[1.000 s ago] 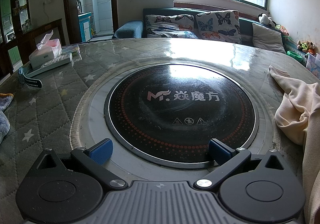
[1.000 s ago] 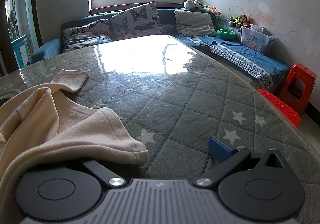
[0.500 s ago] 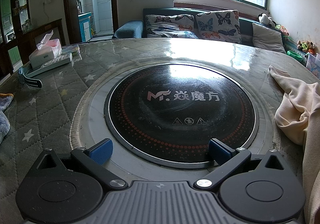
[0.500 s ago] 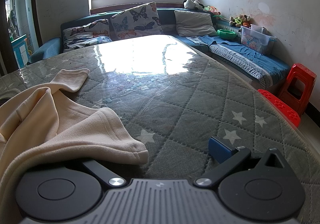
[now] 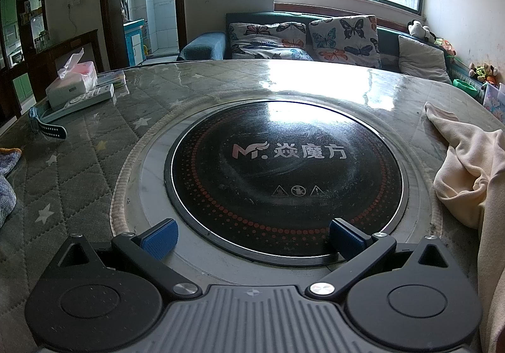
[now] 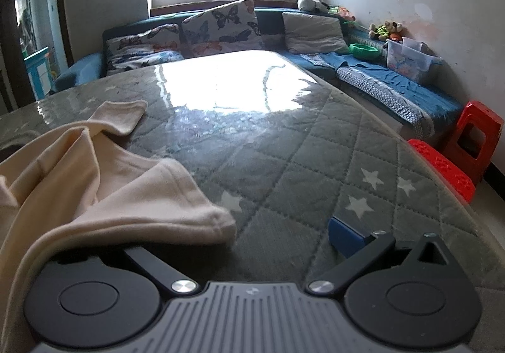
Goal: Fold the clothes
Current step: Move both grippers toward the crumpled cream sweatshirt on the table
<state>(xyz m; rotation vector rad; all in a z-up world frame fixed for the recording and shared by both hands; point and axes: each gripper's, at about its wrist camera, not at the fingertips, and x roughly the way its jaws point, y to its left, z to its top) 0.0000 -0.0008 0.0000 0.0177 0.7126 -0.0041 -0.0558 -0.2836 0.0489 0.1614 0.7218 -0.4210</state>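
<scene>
A cream-coloured garment (image 6: 94, 182) lies crumpled on the quilted grey table cover, at the left of the right wrist view. It also shows at the right edge of the left wrist view (image 5: 467, 170). My right gripper (image 6: 252, 236) is open; the garment's hem lies over its left finger and hides the pad, while the right blue pad (image 6: 344, 234) is bare. My left gripper (image 5: 252, 236) is open and empty, resting low over the rim of the round black cooktop (image 5: 284, 173), left of the garment.
A tissue box (image 5: 72, 81), a remote (image 5: 79, 103) and a watch (image 5: 47, 129) lie at the far left of the table. A blue cloth (image 5: 6, 182) is at the left edge. Red stools (image 6: 467, 148) stand beside the table's right edge. A sofa (image 6: 221, 31) runs behind.
</scene>
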